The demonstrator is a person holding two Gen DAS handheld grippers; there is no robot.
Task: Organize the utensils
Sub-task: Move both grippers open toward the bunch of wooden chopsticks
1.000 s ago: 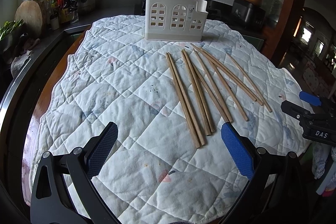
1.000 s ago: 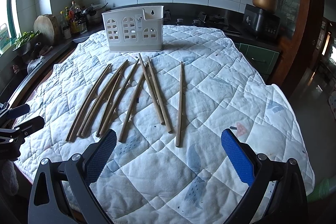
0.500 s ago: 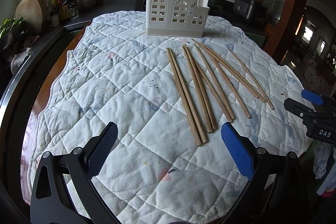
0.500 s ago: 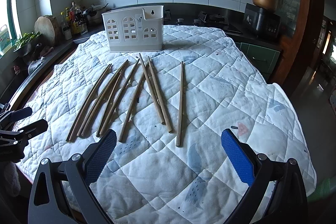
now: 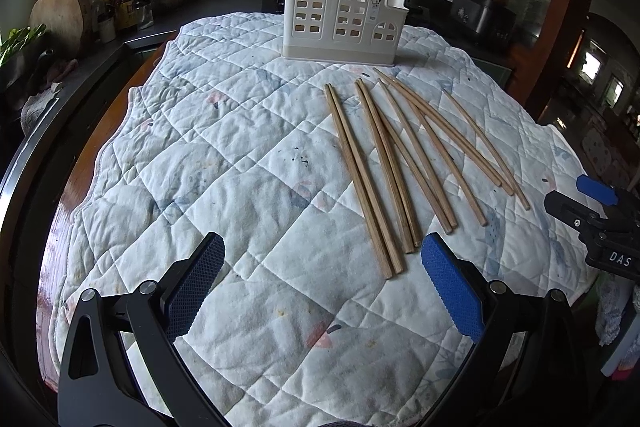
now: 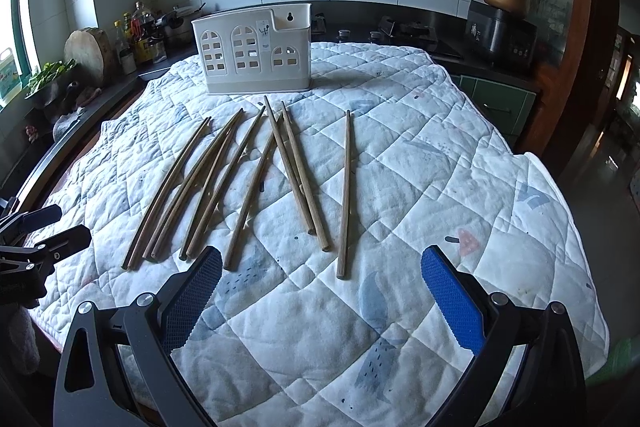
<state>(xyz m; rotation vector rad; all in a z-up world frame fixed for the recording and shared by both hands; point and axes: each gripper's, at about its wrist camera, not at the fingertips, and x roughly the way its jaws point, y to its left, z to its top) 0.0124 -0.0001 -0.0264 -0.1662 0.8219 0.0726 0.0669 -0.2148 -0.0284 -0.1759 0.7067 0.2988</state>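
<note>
Nearest in, the left gripper (image 5: 322, 281) is hovering over the quilted cloth (image 5: 224, 163) with its jaws spread wide and nothing between them; its right blue pad (image 5: 448, 287) is sitting just short of the near tips of the chopsticks (image 5: 400, 163); the right gripper (image 6: 320, 287) is hanging low over the same cloth, jaws likewise wide apart and holding nothing, its left pad (image 6: 192, 297) lying just short of the nearest stick ends; each gripper is showing at the edge of the other's view. Moving out, the chopsticks (image 6: 256, 183) are lying loose on the cloth in a rough fan, near ends splayed, far ends pointing toward the holder; some are lying close in pairs, a few are crossing, and one single chopstick (image 6: 345, 195) is lying apart on the right of the bunch. Further back, the white utensil holder (image 6: 254, 51) is standing upright on the cloth, just beyond the far tips; behind it, bottles (image 6: 136, 35) are standing on the dark kitchen counter (image 6: 460, 55).
</note>
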